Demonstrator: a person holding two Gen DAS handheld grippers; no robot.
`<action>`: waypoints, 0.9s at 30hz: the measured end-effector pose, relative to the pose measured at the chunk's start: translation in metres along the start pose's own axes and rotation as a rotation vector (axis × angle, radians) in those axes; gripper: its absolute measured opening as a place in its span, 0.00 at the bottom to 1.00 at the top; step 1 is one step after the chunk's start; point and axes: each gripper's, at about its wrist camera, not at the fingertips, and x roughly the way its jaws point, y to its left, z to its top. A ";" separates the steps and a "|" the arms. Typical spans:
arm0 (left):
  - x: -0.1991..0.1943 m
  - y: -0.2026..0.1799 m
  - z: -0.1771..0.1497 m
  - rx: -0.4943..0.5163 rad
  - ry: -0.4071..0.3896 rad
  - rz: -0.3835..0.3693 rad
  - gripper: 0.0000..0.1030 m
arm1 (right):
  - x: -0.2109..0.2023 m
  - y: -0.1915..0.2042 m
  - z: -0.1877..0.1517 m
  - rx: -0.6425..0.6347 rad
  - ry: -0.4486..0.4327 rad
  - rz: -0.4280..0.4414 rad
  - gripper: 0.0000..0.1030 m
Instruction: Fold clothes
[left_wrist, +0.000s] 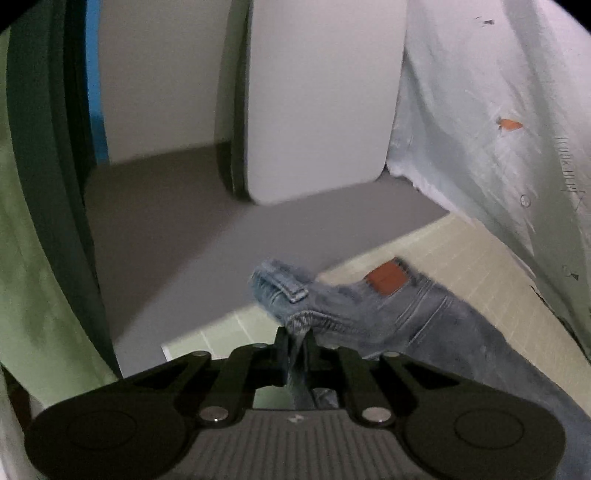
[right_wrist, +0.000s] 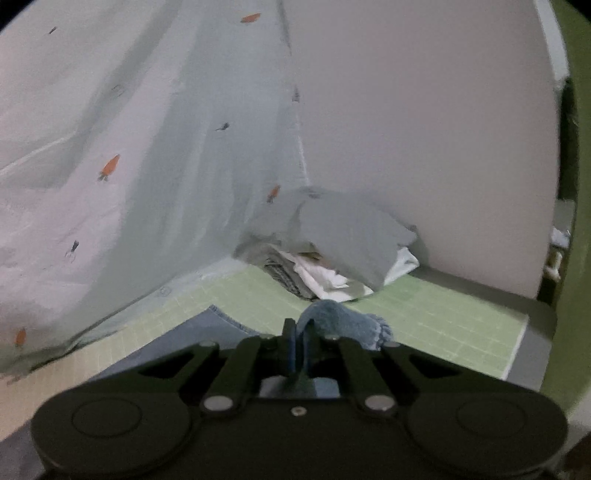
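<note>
Pinching the jeans (left_wrist: 388, 314) at the waistband, the left gripper (left_wrist: 295, 341) is clamped on denim just above the green mat (left_wrist: 461, 258); the right gripper (right_wrist: 297, 332) likewise nips a blue denim edge (right_wrist: 343, 321); the step looks like lifting to spread; next, both ends want drawing apart evenly, clear of the pile of clothes (right_wrist: 332, 251).

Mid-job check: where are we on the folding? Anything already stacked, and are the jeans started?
Done: a pile of folded clothes sits at the mat's far end. In hand: both tongs are shut on the jeans, the left tongs at the waistband by the brown patch, the right tongs on a frayed denim edge. Left: the jeans show no neat fold yet.
</note>
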 end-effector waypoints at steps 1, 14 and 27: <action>0.002 -0.003 0.001 0.000 -0.002 -0.005 0.08 | 0.007 0.003 -0.005 0.001 0.010 0.006 0.03; 0.051 -0.082 0.030 -0.040 0.000 0.007 0.08 | 0.118 0.078 0.001 -0.052 0.058 0.100 0.03; 0.158 -0.176 0.050 -0.048 0.078 0.071 0.23 | 0.291 0.185 0.002 -0.116 0.228 0.110 0.07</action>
